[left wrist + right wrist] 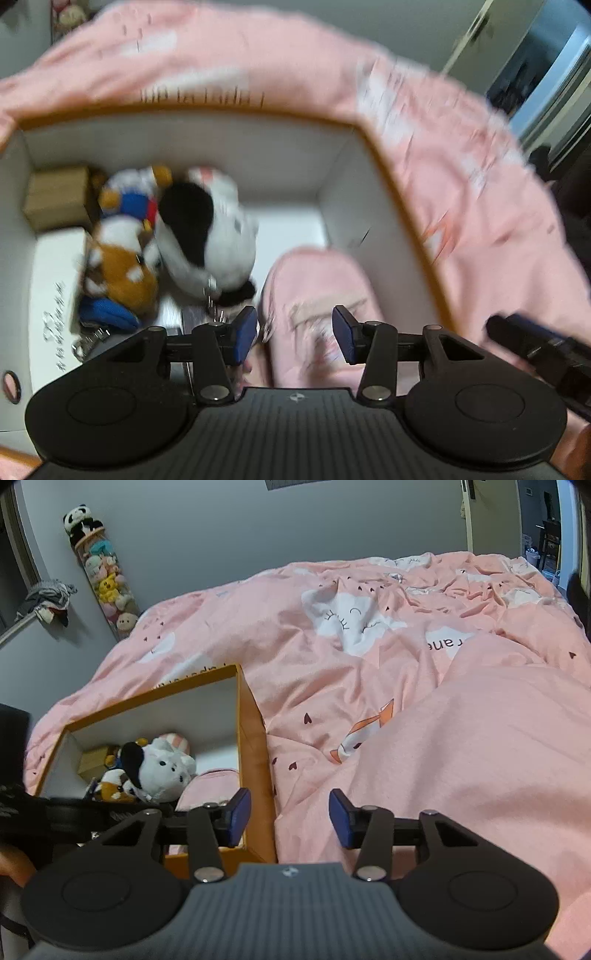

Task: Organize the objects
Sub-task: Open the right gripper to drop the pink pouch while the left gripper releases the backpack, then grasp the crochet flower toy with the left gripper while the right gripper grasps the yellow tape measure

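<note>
An orange box with white inner walls (258,110) lies on the bed and holds a black-and-white plush (207,236), a brown-and-white plush (122,266), a small cardboard box (59,199) and a pink soft item (310,291). My left gripper (294,334) hangs open just above the pink item, its blue pads apart and not pressing on it. In the right wrist view the same box (251,716) sits at lower left. My right gripper (290,818) is open over the pink duvet (369,664), beside the box's right wall, with nothing between its pads.
A flat white carton with writing (55,295) and a blue fabric thing (107,314) lie in the box's left part. A clear tube of plush toys (107,579) with a panda on top (79,520) leans against the grey wall. A doorway (543,535) opens at the far right.
</note>
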Demonstrator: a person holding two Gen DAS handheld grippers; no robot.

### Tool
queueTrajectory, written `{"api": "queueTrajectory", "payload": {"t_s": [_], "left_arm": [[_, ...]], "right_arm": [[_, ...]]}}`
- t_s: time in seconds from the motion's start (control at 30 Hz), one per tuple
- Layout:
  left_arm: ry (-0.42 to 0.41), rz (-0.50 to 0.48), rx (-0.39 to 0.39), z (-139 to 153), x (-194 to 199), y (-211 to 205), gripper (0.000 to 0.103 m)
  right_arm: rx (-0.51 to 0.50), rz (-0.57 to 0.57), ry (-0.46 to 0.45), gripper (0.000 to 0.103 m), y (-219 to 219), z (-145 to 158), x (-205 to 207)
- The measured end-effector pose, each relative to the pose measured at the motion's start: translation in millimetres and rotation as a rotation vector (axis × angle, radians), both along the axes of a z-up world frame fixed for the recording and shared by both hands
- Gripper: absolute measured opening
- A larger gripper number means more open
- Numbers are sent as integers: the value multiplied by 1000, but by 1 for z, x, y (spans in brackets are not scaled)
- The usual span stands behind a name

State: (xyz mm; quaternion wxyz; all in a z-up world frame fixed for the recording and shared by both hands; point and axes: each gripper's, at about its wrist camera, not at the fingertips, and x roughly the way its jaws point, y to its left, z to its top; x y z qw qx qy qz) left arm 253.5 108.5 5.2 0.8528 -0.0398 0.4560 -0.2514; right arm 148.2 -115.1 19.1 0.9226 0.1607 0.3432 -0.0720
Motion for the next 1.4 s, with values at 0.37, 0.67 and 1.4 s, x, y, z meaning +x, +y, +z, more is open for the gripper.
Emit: {"api": "queueTrajectory", "payload": {"t_s": [0.37,0.67,1.4], "left_arm": [[-190,-210,-94,44,-87,39,55],[-135,-311,34,-21,-118,28,55],[-123,-332,72,-79,-115,17,46]], "right_arm": [[-16,84,-19,50,12,-6,-49],[-45,203,46,40,39,-47,-64],[-16,261,151,42,46,-85,-42]]}}
